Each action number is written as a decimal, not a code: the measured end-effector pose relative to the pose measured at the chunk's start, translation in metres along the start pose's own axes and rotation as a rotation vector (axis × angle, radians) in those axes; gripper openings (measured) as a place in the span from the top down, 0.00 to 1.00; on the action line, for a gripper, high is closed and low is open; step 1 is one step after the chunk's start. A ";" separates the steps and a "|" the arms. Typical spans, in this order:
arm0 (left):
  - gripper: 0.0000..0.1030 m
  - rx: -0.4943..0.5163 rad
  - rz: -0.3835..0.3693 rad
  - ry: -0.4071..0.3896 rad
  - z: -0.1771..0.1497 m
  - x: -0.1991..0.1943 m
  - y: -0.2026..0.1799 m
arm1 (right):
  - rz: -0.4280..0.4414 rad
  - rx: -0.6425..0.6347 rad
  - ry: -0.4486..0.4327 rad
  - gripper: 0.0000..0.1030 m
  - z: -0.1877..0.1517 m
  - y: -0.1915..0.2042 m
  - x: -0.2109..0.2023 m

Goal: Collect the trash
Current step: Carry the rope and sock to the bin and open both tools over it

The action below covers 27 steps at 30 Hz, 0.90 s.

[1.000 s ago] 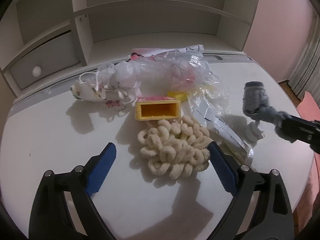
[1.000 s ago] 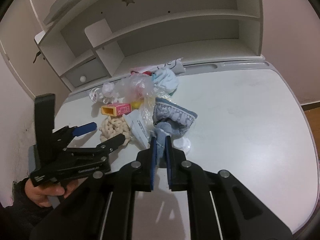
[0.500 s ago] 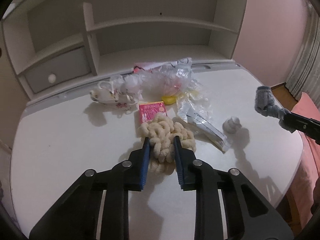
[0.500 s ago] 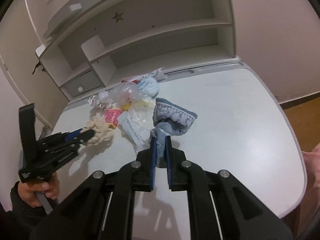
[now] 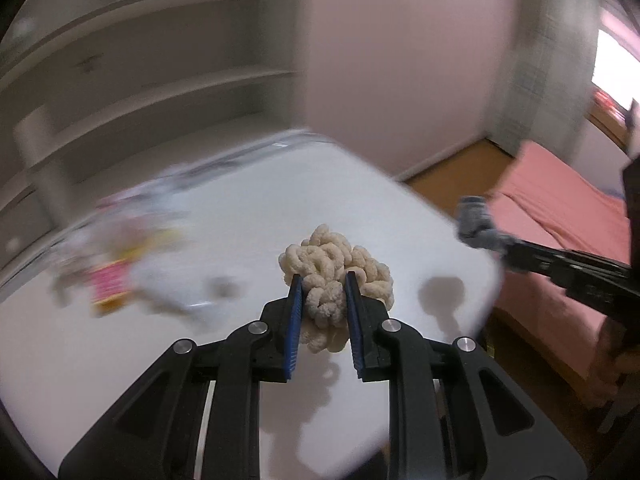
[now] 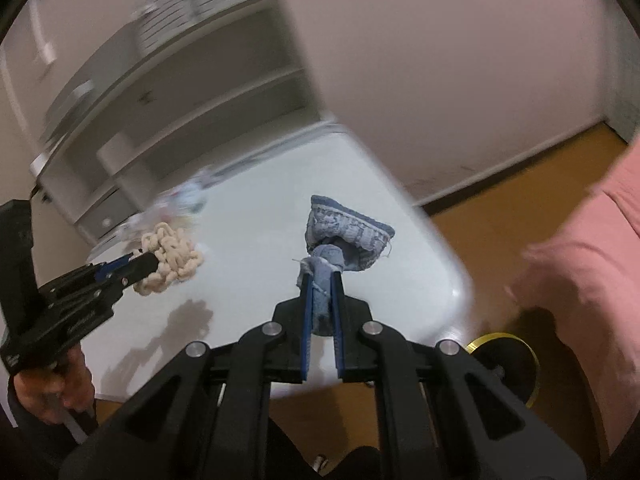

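Left wrist view showed my left gripper [image 5: 320, 294] pinching the cream knotted rope bundle [image 5: 334, 270] at the middle of the frame, lifted clear of the white table [image 5: 248, 208], its shadow falling on the surface below. At the right edge of that frame my right gripper [image 5: 486, 240] carried a grey-blue knitted piece. Right wrist view confirmed it: the right gripper [image 6: 320, 280] was pressed tight on the blue knitted sock [image 6: 344, 236] at frame centre, out over the table's rounded corner, with the left gripper [image 6: 142, 262] and its bundle at middle left. The leftover wrappers [image 5: 116, 276] sat blurred at the left of the left wrist frame, well apart from both loads. At the lower right of the right wrist frame I saw a dark round thing with a gold rim [image 6: 506, 354] on the floor, which I judged might be the bin, though I could not be sure. To carry well, I reckoned both grips needed steady squeeze, since the floppy loads could slip, and releasing only once each hung squarely over the opening.
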<state>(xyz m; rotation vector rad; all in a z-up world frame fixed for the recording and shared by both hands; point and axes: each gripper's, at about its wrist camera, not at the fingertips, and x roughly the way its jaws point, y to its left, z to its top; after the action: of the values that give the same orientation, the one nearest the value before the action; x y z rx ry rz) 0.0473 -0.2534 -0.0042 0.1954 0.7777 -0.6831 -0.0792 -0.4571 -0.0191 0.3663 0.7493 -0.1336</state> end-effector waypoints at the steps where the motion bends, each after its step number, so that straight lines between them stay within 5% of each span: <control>1: 0.81 0.030 -0.037 0.006 0.002 0.007 -0.022 | -0.024 0.030 -0.002 0.91 -0.004 -0.018 -0.006; 12: 0.81 0.278 -0.329 0.127 -0.010 0.085 -0.211 | -0.239 0.301 0.017 0.91 -0.070 -0.173 -0.053; 19: 0.81 0.352 -0.376 0.229 -0.034 0.142 -0.268 | -0.298 0.421 0.081 0.91 -0.114 -0.236 -0.047; 27: 0.81 0.383 -0.373 0.342 -0.066 0.198 -0.290 | -0.299 0.478 0.159 0.91 -0.139 -0.274 -0.015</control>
<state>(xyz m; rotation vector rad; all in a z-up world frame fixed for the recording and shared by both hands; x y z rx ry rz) -0.0735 -0.5480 -0.1664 0.5342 1.0183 -1.1722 -0.2475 -0.6598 -0.1781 0.7238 0.9259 -0.5772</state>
